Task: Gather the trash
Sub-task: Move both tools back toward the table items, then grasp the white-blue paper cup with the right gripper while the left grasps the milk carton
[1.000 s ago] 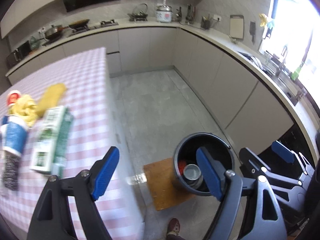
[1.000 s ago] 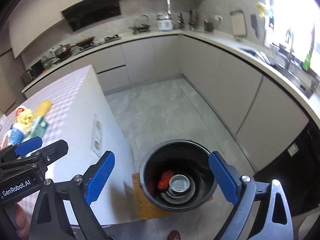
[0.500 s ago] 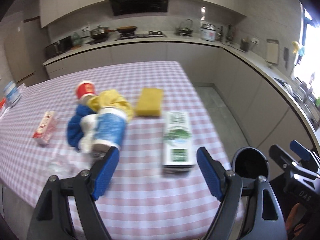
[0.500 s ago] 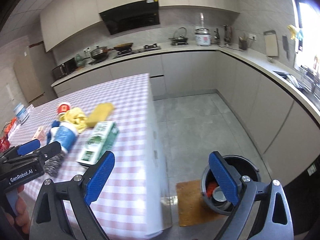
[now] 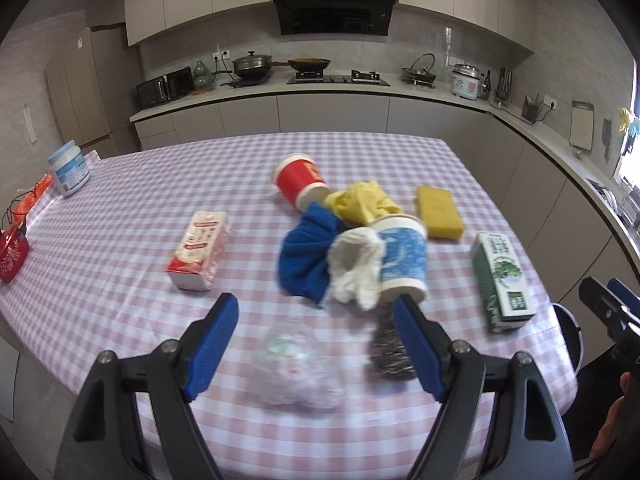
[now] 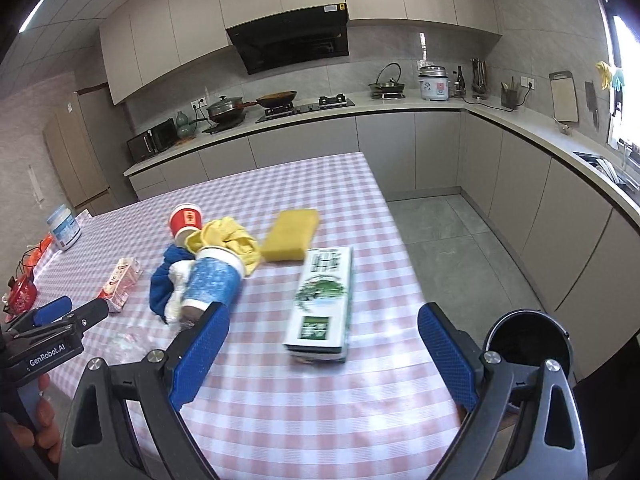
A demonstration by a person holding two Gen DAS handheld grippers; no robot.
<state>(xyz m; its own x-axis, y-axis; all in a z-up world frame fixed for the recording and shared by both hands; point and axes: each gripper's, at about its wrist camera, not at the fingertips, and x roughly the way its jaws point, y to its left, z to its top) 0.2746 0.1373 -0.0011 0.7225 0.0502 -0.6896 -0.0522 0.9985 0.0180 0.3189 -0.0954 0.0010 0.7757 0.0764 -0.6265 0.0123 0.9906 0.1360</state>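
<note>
Trash lies on the pink checked table (image 5: 120, 248). My left gripper (image 5: 316, 348) is open and empty, hovering over crumpled clear plastic (image 5: 298, 372) near the front edge. Beyond it lie a steel scourer (image 5: 386, 350), a blue paper cup (image 5: 402, 258), a white rag (image 5: 354, 270), a blue cloth (image 5: 304, 256), a yellow glove (image 5: 362, 202), a red cup (image 5: 298, 178), a pink carton (image 5: 198, 248) and a green carton (image 5: 502, 280). My right gripper (image 6: 322, 354) is open and empty, just before the green carton (image 6: 322, 300). The black bin (image 6: 526, 340) stands on the floor at right.
A yellow sponge (image 5: 438, 212) lies at the table's right side. A white jar (image 5: 69, 174) and red items (image 5: 12, 248) sit at the far left. Kitchen counters (image 6: 520, 120) run along the back and right walls. Grey floor (image 6: 452, 248) lies between table and cabinets.
Both grippers swung left from over the bin to face the table. The left one now hovers above the clear plastic; the right one faces the green carton. Both stay open.
</note>
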